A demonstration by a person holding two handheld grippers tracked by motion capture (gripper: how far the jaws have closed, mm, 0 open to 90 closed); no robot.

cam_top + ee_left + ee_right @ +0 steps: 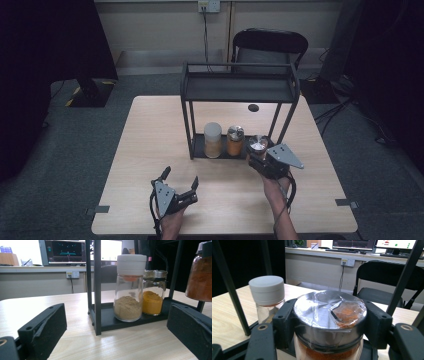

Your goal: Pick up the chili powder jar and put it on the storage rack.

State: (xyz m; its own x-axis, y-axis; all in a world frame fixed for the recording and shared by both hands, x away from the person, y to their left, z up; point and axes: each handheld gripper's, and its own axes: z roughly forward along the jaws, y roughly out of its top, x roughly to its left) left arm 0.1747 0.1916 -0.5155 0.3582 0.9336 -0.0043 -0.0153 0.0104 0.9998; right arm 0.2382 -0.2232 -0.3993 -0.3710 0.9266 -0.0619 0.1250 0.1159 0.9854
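Right gripper jaws clamp upright red spice jar by lid, lower centre of frame, beside rack bottom shelf's open right end. Left gripper jaws open, empty.

No lettering, label, brand or number can be read on the 3 spice jars, among them the white-capped jar, the jar of yellow powder and the foil-sealed jar of red powder. The monitors on the desk behind the table show graphics too small and blurred to make out as text. The black rack and the wall socket carry no legible markings.
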